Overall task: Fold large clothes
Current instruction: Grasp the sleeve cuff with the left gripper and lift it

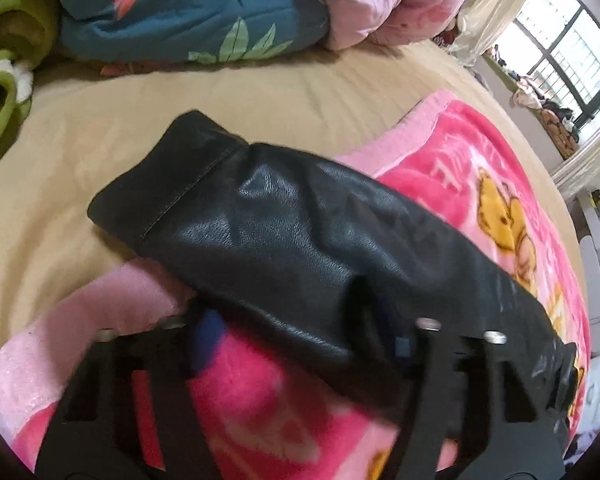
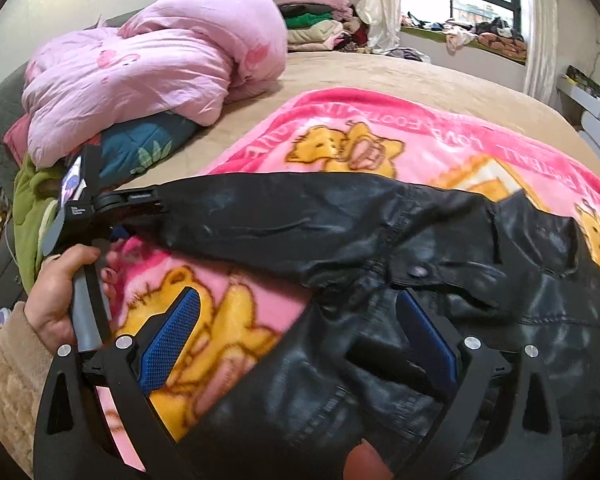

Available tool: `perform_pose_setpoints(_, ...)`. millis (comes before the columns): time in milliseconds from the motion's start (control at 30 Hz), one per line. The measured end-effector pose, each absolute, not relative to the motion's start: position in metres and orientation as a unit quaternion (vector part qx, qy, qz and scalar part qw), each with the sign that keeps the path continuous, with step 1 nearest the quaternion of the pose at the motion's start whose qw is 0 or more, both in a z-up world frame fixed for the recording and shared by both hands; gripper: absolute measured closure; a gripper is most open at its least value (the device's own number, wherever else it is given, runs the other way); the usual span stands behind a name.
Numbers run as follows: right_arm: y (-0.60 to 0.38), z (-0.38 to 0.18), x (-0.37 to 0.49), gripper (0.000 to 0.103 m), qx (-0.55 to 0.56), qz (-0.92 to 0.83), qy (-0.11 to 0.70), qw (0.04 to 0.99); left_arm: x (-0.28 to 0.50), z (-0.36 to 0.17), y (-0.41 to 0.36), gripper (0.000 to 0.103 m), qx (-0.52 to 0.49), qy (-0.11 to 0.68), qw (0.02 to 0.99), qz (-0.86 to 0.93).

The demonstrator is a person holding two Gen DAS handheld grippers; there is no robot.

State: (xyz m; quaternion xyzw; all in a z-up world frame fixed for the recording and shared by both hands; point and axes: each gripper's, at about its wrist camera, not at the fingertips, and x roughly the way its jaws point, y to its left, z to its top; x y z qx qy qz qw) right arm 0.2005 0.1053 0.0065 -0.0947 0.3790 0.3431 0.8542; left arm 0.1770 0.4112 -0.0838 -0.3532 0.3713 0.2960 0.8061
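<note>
A black leather jacket (image 2: 440, 264) lies on a pink cartoon blanket (image 2: 380, 140) on the bed. Its sleeve (image 1: 260, 224) stretches out toward the tan sheet. In the left wrist view my left gripper (image 1: 300, 332) stands wide open around the sleeve, which drapes over its right finger. In the right wrist view the left gripper (image 2: 116, 216) is at the sleeve's cuff, held by a hand. My right gripper (image 2: 300, 332) is open, its blue pads (image 2: 172, 340) apart, above the jacket's body and the blanket.
A pink quilt (image 2: 148, 68) and a blue leaf-print quilt (image 1: 188, 12) are piled at the head of the bed. Green fabric (image 1: 4, 92) lies at the left. Folded clothes (image 2: 320, 24) are stacked by the window. The tan sheet (image 1: 100, 120) surrounds the blanket.
</note>
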Motion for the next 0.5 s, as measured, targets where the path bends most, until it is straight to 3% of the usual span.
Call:
perform_pose_setpoints(33, 0.1, 0.007, 0.201, 0.005, -0.095, 0.339, 0.378, 0.856, 0.177, -0.082, 0.411, 0.076, -0.356, 0.366, 0.809, 0.291)
perform_pose_setpoints(100, 0.087, 0.007, 0.202, 0.005, -0.09, 0.331, 0.377, 0.86, 0.178, -0.074, 0.408, 0.091, -0.351, 0.352, 0.823, 0.276)
perform_pose_setpoints(500, 0.018, 0.011, 0.203, 0.005, -0.072, 0.292, 0.374, 0.877, 0.163, 0.019, 0.368, 0.102, -0.311, 0.221, 0.901, 0.207)
